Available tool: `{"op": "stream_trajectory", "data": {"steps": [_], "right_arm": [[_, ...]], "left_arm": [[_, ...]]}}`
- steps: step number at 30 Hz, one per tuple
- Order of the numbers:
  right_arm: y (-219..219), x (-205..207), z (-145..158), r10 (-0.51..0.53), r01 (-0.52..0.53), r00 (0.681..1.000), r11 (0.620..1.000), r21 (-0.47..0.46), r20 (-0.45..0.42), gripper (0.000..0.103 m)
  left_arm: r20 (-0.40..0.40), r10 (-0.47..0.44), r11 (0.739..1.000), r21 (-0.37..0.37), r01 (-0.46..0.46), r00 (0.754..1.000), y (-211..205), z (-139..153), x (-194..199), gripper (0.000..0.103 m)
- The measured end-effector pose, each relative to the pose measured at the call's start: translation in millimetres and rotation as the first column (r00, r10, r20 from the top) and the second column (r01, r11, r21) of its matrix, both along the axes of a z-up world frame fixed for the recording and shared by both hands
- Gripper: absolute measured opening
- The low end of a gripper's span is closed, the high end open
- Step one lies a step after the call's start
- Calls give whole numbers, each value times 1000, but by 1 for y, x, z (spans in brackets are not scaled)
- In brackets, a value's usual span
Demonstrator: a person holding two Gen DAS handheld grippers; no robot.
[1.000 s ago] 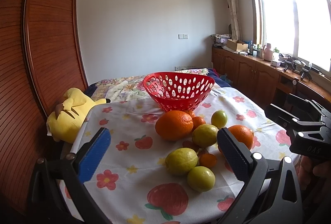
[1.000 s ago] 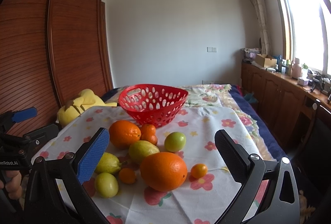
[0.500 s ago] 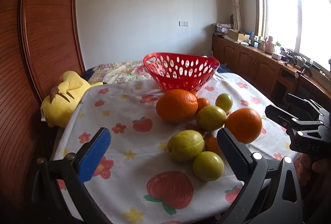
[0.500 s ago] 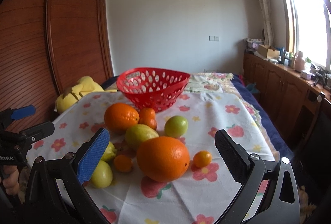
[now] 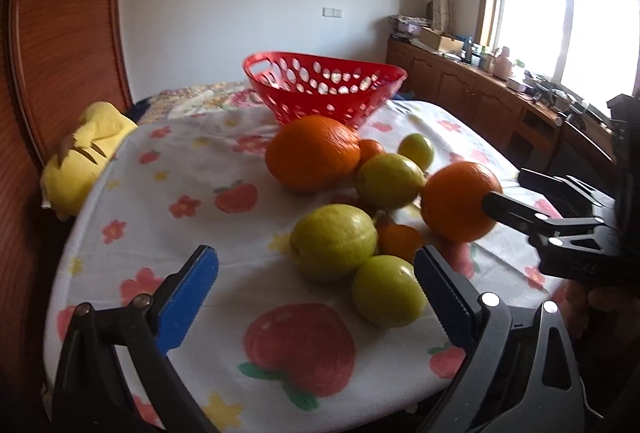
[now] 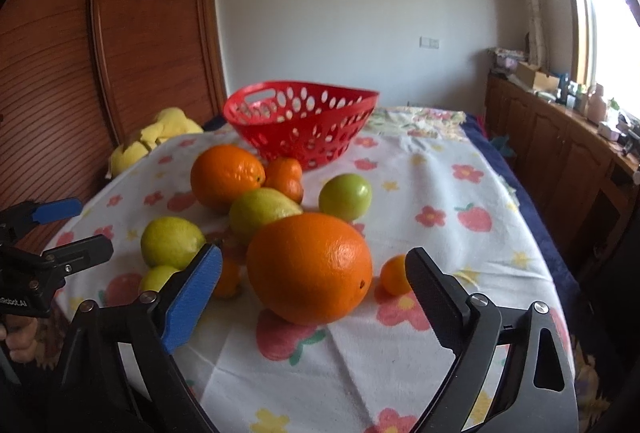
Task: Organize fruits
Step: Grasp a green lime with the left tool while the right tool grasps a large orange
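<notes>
A red perforated basket [image 5: 320, 85] [image 6: 300, 121] stands empty at the far side of the flowered tablecloth [image 5: 192, 169]. In front of it lie loose fruits: two large oranges [image 5: 312, 153] [image 6: 310, 267], yellow-green lemons [image 5: 334, 241] [image 6: 172, 241], small green fruits [image 5: 386, 291] [image 6: 346, 195] and small tangerines [image 6: 394, 275]. My left gripper [image 5: 316, 253] is closing, its pads clear of the near lemon and green fruit that lie just ahead. My right gripper [image 6: 314, 255] is closing too, with the near large orange framed between its pads, untouched.
A yellow plush toy [image 5: 88, 153] [image 6: 152, 137] leans at the table's left edge against a wooden wardrobe [image 6: 152, 33]. Wooden cabinets [image 6: 560, 153] with clutter run under the window on the right. A bed with a patterned cover lies behind the table.
Both grippers have sunk and tipped down toward the fruit pile, which now looks larger and closer. Their jaws stand slightly narrower than before.
</notes>
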State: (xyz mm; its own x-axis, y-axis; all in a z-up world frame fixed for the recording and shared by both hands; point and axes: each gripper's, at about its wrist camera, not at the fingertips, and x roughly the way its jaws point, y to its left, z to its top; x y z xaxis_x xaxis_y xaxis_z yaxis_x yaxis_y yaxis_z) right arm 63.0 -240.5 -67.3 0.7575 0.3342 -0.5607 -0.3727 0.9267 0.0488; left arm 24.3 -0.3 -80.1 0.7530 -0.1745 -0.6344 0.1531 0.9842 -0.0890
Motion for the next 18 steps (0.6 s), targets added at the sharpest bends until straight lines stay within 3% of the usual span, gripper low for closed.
{"op": "stream_trajectory", "data": {"steps": [9,11,18], "right_arm": [[9,23,-16,44,-45,997,999,-22,-68,95],[10,28,-19,49,-51,996,998,-29,-78,95],[18,40,-30,74,-82,989,995,-58,-127,95]], "left_arm": [[-51,-73,997,-24,72,996,-21,-15,2,84],[-61,-90,996,-26,89,994,-26,-17,3,76],[-85,-125,992,-17,124,989,-37,-24,5,75]]}}
